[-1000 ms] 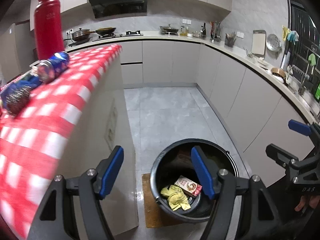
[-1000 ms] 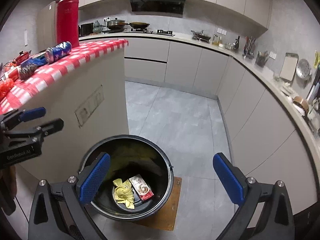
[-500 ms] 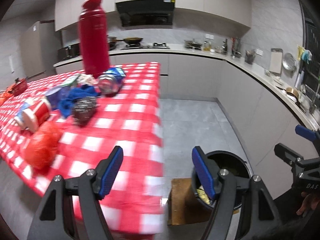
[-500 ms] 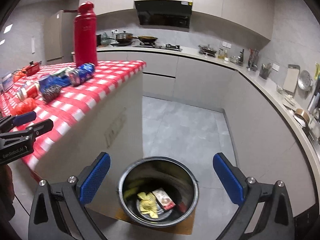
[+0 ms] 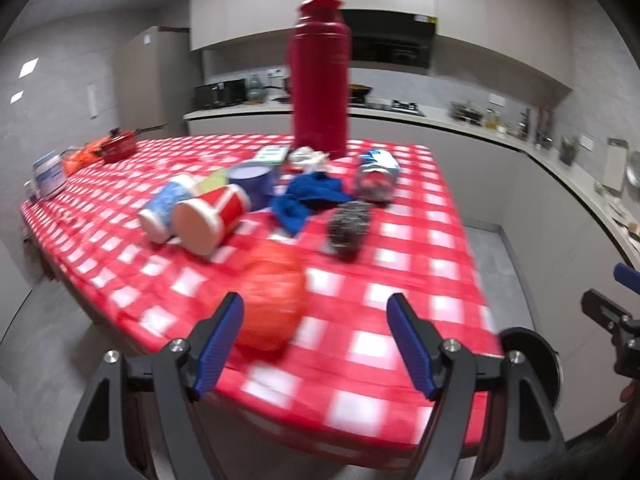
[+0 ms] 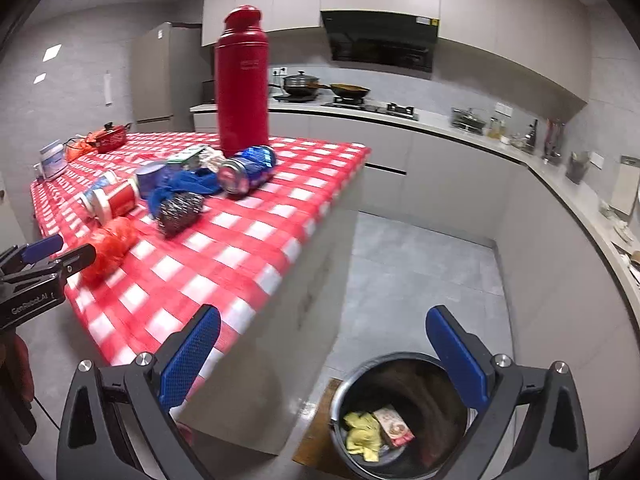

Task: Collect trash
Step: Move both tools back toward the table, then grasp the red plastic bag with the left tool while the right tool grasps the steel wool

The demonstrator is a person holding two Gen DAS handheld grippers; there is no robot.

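While both sets of fingers stood spread wide and gripped nothing, the left gripper [image 5: 316, 340] hung at the near edge of the red-checked surface [image 5: 400, 280], just in front of a crumpled red plastic bag [image 5: 272, 296]. Farther back lay a steel scourer [image 5: 348, 228], a blue cloth [image 5: 308, 196], tipped paper cups [image 5: 212, 216] and a crushed can [image 5: 376, 176], with a tall red flask [image 5: 320, 76] upright at the far side. To the right, the right gripper [image 6: 324, 356] hovered off the surface above a black bin [image 6: 400, 412] on the floor, which held a yellow rag [image 6: 362, 436] and a small carton [image 6: 394, 426]
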